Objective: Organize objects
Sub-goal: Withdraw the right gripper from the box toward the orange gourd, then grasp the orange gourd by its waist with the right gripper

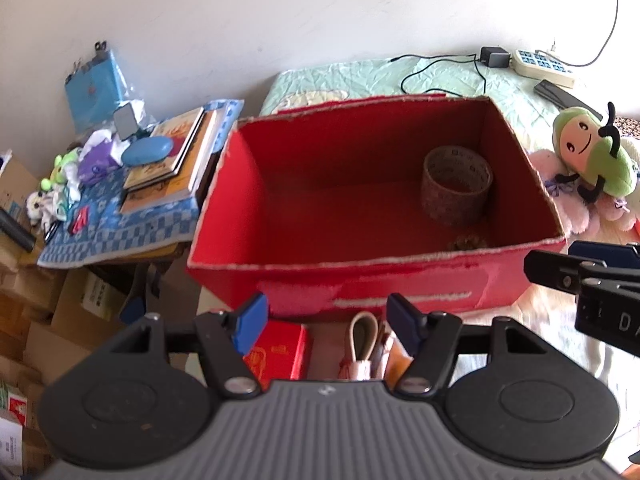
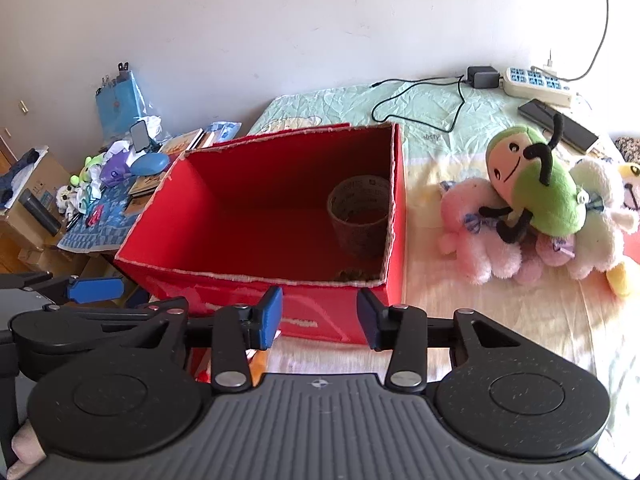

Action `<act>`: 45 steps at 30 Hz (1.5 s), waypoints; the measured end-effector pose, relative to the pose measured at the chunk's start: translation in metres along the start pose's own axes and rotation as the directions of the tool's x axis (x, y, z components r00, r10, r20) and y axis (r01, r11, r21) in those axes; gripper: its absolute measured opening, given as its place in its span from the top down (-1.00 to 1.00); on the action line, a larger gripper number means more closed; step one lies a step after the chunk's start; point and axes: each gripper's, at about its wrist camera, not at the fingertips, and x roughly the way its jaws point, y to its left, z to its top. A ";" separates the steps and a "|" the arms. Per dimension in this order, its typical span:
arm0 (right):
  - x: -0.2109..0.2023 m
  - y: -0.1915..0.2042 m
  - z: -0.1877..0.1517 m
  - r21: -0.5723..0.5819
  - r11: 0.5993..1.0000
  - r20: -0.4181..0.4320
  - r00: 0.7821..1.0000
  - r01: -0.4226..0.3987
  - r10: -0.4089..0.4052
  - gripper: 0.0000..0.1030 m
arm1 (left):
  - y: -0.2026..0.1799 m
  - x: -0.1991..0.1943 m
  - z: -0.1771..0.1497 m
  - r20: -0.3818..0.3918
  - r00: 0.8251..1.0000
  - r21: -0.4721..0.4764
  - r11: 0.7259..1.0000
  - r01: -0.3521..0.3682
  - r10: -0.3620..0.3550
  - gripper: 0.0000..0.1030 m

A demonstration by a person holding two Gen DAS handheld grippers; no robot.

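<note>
I'm seeing right gripper (image 2: 319,318) hanging empty, fingers apart, before red box (image 2: 256,304) at 12 o'clock. Tape roll (image 2: 358,216) sitting inside box. Green plush (image 2: 536,188) lying on pink plush (image 2: 476,232) at 2 o'clock. Left gripper's blue fingertip (image 2: 95,289) showing at 9 o'clock.

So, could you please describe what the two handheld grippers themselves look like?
Both match. The left gripper and right gripper each have a grey ribbed body, two round black discs, black linkage arms with silver rivets, and flat blue finger pads. White lettering, partly cut off, marks the right gripper's side in the left view.
</note>
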 end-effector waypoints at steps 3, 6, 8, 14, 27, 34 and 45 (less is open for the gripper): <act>0.000 -0.002 -0.005 0.013 1.000 -0.022 1.000 -0.019 0.019 0.15 | -0.002 -0.001 -0.007 -0.017 1.000 -0.009 1.000 -0.011 0.011 -0.37; 0.001 -0.002 -0.011 0.016 0.999 -0.049 0.998 -0.043 0.044 0.15 | -0.003 -0.002 -0.014 -0.028 0.999 -0.015 1.000 -0.018 0.018 -0.37; 0.001 -0.002 -0.014 0.019 0.998 -0.061 0.996 -0.056 0.057 0.15 | -0.005 -0.003 -0.018 -0.036 0.999 -0.017 1.000 -0.025 0.024 -0.38; 0.004 -0.003 -0.024 0.034 0.996 -0.105 0.991 -0.081 0.085 0.15 | -0.012 0.001 -0.028 -0.067 0.997 -0.017 0.999 -0.038 0.037 -0.38; 0.014 -0.014 -0.043 0.108 0.987 -0.195 0.971 -0.121 0.140 0.15 | -0.026 0.018 -0.044 -0.137 0.990 0.002 0.999 -0.044 0.044 -0.38; 0.022 -0.015 -0.046 0.132 0.982 -0.233 0.959 -0.131 0.160 0.15 | -0.028 0.028 -0.046 -0.161 0.986 0.016 0.999 -0.039 0.041 -0.38; 0.036 -0.017 -0.052 0.165 0.978 -0.282 0.944 -0.127 0.170 0.16 | -0.017 0.042 -0.057 -0.188 0.982 0.004 1.000 0.018 -0.017 -0.46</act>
